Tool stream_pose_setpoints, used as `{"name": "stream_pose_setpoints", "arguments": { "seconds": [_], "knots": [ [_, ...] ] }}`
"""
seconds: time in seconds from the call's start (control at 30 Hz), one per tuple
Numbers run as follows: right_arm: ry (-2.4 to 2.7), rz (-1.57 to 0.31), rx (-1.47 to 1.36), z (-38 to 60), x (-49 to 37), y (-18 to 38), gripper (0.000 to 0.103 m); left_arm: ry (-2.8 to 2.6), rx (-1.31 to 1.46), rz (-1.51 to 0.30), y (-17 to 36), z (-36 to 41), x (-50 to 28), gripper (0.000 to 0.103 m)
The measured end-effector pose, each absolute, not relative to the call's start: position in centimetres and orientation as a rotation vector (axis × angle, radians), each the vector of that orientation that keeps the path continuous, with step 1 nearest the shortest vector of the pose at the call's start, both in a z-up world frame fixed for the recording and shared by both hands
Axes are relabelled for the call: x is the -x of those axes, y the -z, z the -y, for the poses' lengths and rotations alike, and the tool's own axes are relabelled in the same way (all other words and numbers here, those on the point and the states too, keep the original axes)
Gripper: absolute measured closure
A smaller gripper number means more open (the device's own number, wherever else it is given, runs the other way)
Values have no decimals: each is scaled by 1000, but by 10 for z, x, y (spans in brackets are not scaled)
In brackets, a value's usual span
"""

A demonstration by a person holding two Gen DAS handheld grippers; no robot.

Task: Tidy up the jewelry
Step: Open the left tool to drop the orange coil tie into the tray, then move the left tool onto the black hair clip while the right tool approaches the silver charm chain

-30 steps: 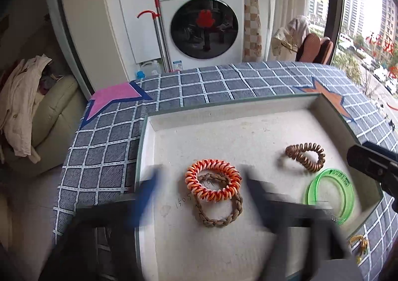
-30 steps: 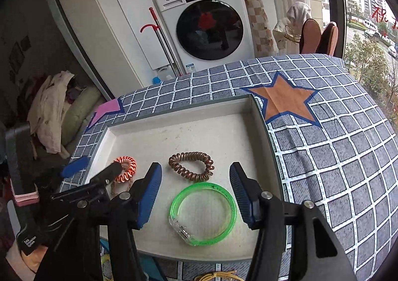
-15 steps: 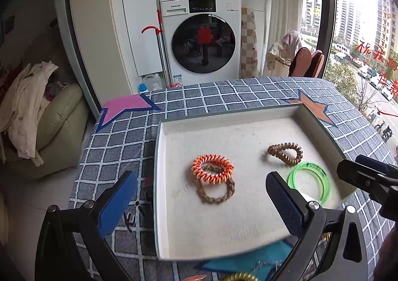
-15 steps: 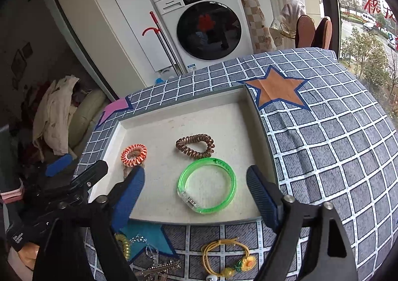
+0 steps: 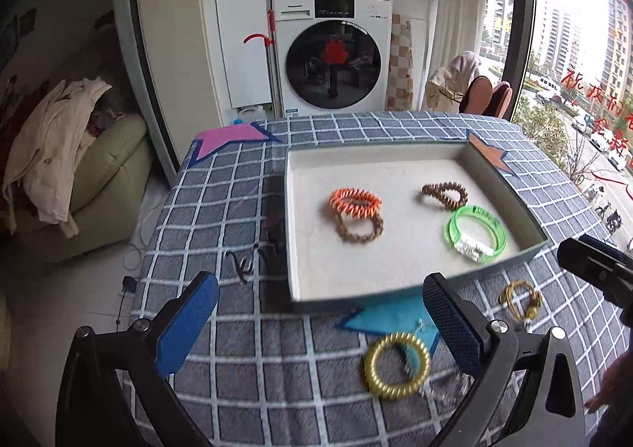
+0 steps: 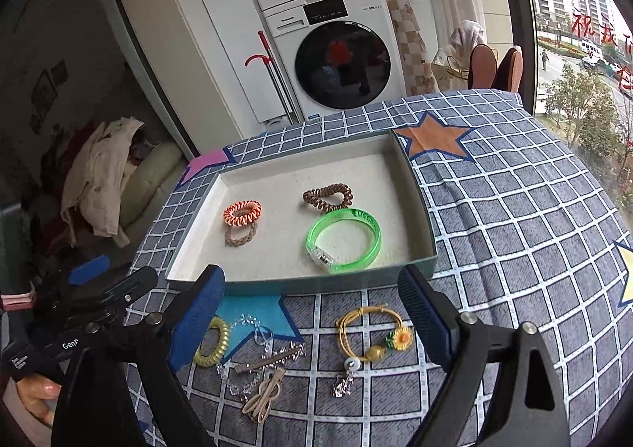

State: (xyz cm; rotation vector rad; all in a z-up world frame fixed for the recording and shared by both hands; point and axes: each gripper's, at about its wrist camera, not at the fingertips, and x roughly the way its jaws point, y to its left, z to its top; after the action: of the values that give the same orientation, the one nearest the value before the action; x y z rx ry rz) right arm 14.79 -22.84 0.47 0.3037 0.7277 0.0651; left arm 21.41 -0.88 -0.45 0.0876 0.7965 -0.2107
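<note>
A shallow tray [image 5: 415,288] [image 6: 300,282] holds an orange coil tie [image 5: 355,201] [image 6: 242,212] lying on a brown braided tie [image 5: 358,229] [image 6: 238,237], a brown coil tie [image 5: 444,192] [image 6: 327,196] and a green bangle [image 5: 476,232] [image 6: 343,241]. In front of the tray lie a yellow coil tie [image 5: 397,366] [image 6: 213,344], a yellow cord bracelet with a flower [image 6: 376,332] [image 5: 520,300], a clear chain [image 6: 257,332] and hair clips [image 6: 265,387]. My left gripper [image 5: 320,320] and right gripper [image 6: 312,316] are both open and empty above the near table.
The table has a blue checked cloth [image 6: 514,229] with star patches. A washing machine [image 5: 334,55] stands behind it, a sofa with clothes [image 5: 79,154] at the left, and a window at the right.
Both grippers have pulled back from the tray toward me and opened wider. The loose jewelry in front of the tray has come into view.
</note>
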Motion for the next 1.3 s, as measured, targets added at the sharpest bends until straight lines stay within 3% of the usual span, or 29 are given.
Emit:
{"name": "stream_pose_setpoints", "arguments": {
  "seconds": [0.5, 1.3],
  "knots": [
    [-82, -929, -305, 225, -94, 40, 12, 203, -42, -865, 30, -24, -143, 0],
    [16, -964, -263, 225, -80, 56, 12, 242, -100, -907, 61, -9, -91, 0]
  ]
}}
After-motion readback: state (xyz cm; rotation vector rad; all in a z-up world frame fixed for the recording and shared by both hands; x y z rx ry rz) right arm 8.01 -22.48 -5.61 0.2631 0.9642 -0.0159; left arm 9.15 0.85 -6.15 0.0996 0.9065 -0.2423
